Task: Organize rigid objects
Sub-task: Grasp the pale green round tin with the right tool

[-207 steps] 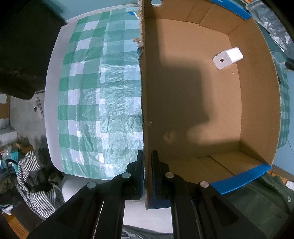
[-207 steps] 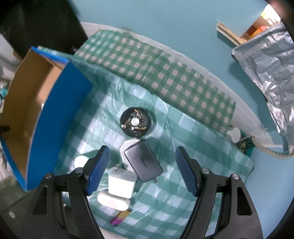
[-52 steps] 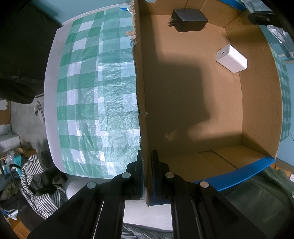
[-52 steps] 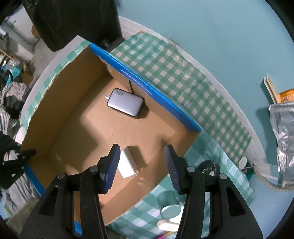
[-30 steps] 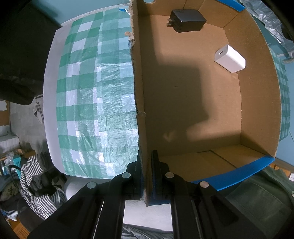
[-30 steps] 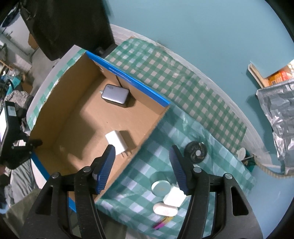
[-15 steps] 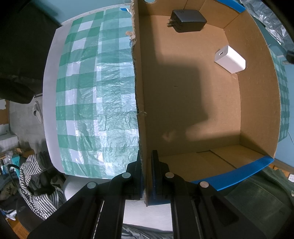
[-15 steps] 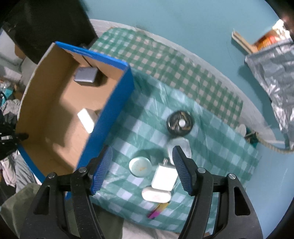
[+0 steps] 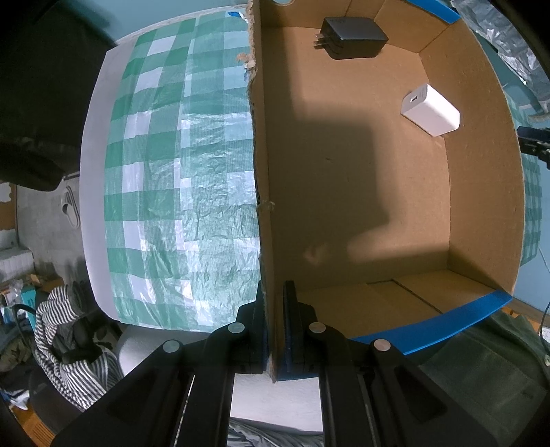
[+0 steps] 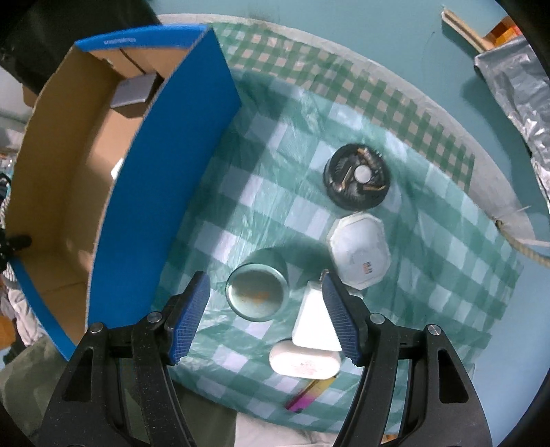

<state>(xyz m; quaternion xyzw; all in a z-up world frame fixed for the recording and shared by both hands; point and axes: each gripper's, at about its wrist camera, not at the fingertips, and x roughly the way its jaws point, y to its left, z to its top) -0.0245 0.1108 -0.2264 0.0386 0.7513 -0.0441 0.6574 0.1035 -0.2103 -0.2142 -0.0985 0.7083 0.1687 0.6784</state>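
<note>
My left gripper [image 9: 274,299] is shut on the near wall of the cardboard box [image 9: 263,165]. Inside lie a black charger [image 9: 354,32] at the far end and a white charger [image 9: 431,110] by the right wall. In the right wrist view the box [image 10: 165,178] stands at left, with a grey charger [image 10: 134,91] inside. My right gripper [image 10: 264,285] is open and empty above a round tin [image 10: 257,295] and a white adapter [image 10: 314,319]. A black fan [image 10: 357,180], a white octagonal box [image 10: 359,249] and a white oval case [image 10: 304,361] lie on the checked cloth [image 10: 275,192].
A pink and yellow stick [image 10: 309,395] lies at the cloth's near edge. A silver foil bag [image 10: 515,79] sits at the far right. Striped clothing [image 9: 65,337] lies on the floor left of the table. The checked cloth [image 9: 178,172] covers the table left of the box.
My right gripper has swung right and down from over the box to above the tin and white adapter. The left gripper stays clamped on the box wall.
</note>
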